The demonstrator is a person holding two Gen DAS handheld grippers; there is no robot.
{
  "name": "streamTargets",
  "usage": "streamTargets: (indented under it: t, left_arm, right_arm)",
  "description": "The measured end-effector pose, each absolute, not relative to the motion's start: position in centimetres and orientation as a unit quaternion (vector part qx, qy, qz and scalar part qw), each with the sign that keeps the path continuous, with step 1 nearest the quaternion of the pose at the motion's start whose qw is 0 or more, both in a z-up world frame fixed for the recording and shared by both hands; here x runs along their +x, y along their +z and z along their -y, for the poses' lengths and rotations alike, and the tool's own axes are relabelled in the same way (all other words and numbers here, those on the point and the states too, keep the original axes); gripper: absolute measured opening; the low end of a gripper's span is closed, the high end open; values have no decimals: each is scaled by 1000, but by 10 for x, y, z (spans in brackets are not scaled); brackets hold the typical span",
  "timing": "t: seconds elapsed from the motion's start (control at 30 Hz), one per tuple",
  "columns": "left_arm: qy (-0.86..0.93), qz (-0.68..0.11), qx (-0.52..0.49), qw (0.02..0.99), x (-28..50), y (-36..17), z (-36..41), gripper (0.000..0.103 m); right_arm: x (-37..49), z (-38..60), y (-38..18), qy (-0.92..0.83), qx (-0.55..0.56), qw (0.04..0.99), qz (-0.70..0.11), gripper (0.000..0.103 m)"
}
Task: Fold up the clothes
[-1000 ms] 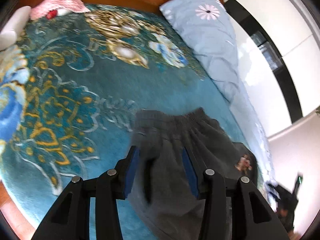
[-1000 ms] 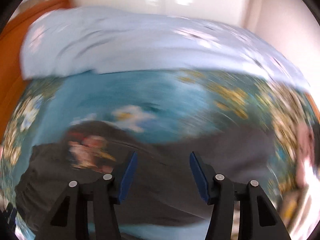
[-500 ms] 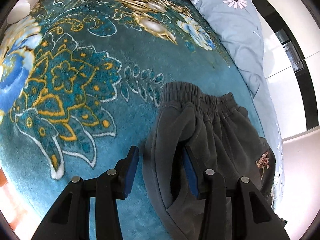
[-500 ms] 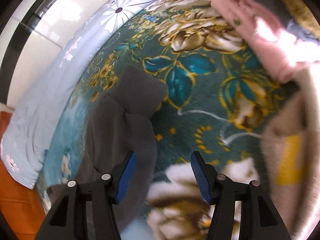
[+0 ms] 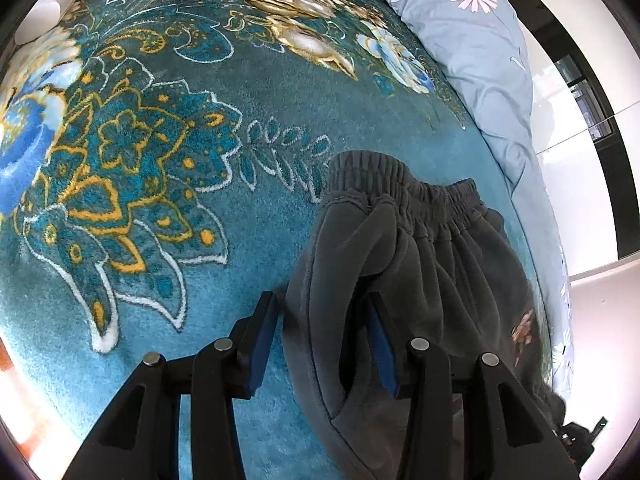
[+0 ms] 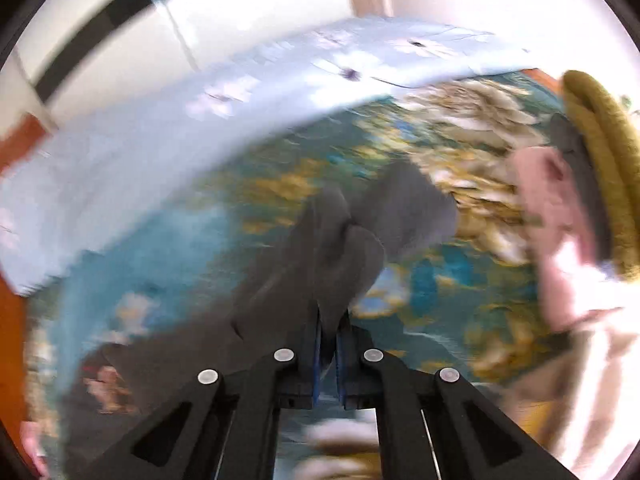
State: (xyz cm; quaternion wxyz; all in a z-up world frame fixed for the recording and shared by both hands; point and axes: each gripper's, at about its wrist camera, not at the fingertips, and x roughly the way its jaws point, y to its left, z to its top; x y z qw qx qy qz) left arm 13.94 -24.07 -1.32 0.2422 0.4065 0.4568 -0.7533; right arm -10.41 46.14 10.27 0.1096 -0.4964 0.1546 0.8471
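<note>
Since the earlier frame my right gripper (image 6: 328, 334) has travelled from open blanket onto the trouser leg, and its jaws have just been closing: they now pinch a fold of the dark grey sweatpants (image 5: 404, 264) between the blue pads, so that hand has a firm hold on the cloth. Left gripper (image 5: 320, 332) has scarcely shifted; its jaws stand partly apart, one pad outside the garment's left edge over bare blanket, the other down in a crease of the fabric, and the pads do not press on the cloth. One pair of sweatpants is present, lying on the teal floral blanket (image 5: 168, 184) with the elastic waistband (image 5: 404, 184) at the far end from my left hand and a small printed motif (image 5: 522, 330) near the garment's right edge. In the right wrist view the picture is blurred, but one leg end shows beyond my fingers, bent toward the right. Open room: a wide stretch of bare blanket lies left of the garment; on its right only a narrow strip of blanket separates it from one pale blue flowered quilt (image 5: 476, 48) running along that side. Wooden bed frame shows at the blanket's lower left corner. One pile of other clothes (image 6: 576, 216), pink, grey and mustard pieces, sits at the right margin of the right wrist view, apart from the leg end.
</note>
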Motion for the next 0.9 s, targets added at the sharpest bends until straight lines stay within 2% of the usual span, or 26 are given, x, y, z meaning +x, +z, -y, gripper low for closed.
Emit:
streamTargets:
  t: [0.1, 0.13, 0.17, 0.2, 0.23, 0.37, 0.5, 0.73, 0.9]
  left_arm:
    - [-753, -459, 407, 239, 140, -13, 241, 46]
    - [-752, -461, 407, 238, 141, -13, 241, 46]
    - [-751, -463, 406, 237, 142, -13, 242, 46]
    - [-751, -465, 405, 236, 143, -14, 242, 46]
    - [-751, -466, 405, 235, 144, -14, 242, 46]
    - [-752, -470, 399, 231, 147, -14, 242, 46]
    - [-755, -475, 392, 224, 150, -16, 241, 46]
    - [-755, -483, 388, 217, 154, -17, 234, 46]
    - [-758, -481, 386, 213, 156, -18, 230, 46]
  right_arm:
    - [-105, -467, 84, 823, -529, 111, -174, 10]
    - [-100, -465, 89, 826, -524, 106, -177, 15]
    - [-95, -463, 94, 830, -519, 101, -181, 22]
    - [-89, -462, 99, 833, -513, 96, -185, 41]
    - [-84, -460, 104, 836, -508, 92, -188, 47]
    - [-41, -452, 131, 851, -494, 48, -169, 48]
    - [24, -451, 136, 841, -521, -3, -146, 53]
    - [121, -475, 74, 763, -598, -4, -247, 57]
    - [136, -473, 25, 717, -617, 19, -325, 57]
